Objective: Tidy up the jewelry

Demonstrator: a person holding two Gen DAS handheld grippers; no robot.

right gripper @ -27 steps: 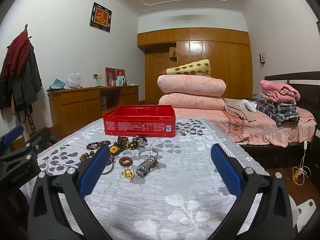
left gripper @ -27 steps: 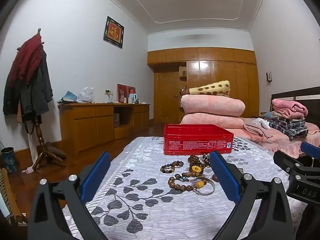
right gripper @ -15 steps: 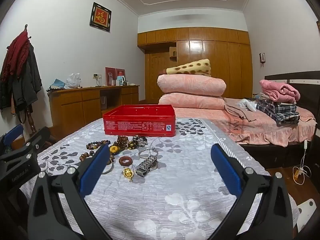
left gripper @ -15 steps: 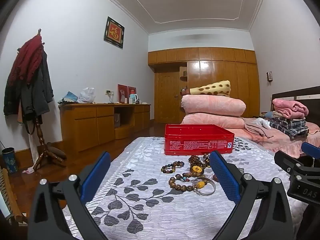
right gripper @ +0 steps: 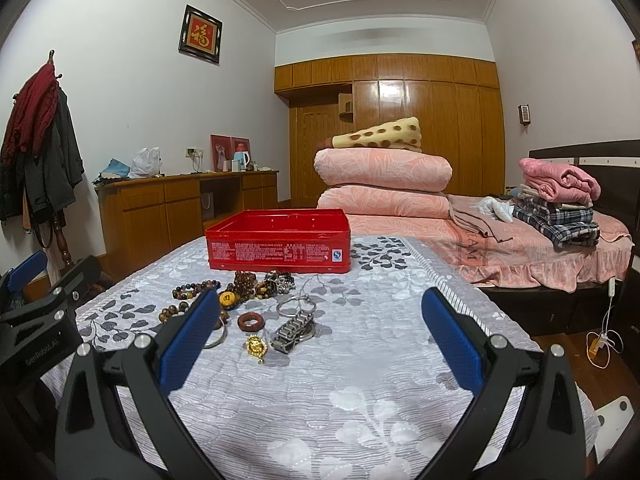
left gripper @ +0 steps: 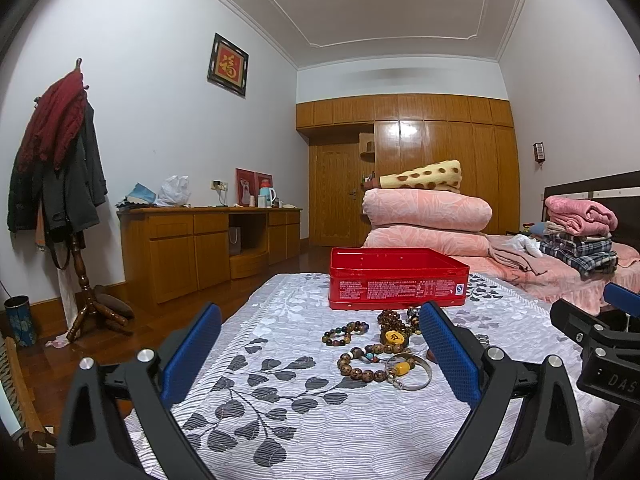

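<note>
Both of my tools are empty. The left hand-held gripper (left gripper: pixel 320 354) has its blue pads spread as wide as they go, nothing between them, and the right hand-held gripper (right gripper: pixel 318 334) stands just as wide and just as bare. Both hover low over the grey leaf-patterned cloth on the desk (left gripper: pixel 280 420).

The jewelry lies loose in a small scatter ahead of me, at the centre of each frame, on the cloth just in front of the red tin (left gripper: pixel 398 278). In the left view the nearest piece is the wooden bead bracelet (left gripper: pixel 362 364) with a silver bangle (left gripper: pixel 408 372) touching it, lying right of centre and close to the right pad; its loop lies flat, a little wider across the frame than deep. In the right view the metal link band (right gripper: pixel 294 328), gold charm (right gripper: pixel 256 346) and brown ring (right gripper: pixel 251 321) sit left of centre, the band's long axis running diagonally from lower left to upper right.

I judge the left tool nearer to the beads, the right nearer to the link band.

The tin is open-topped and sits behind the scatter; from this low angle I cannot see whether anything is in it.
</note>
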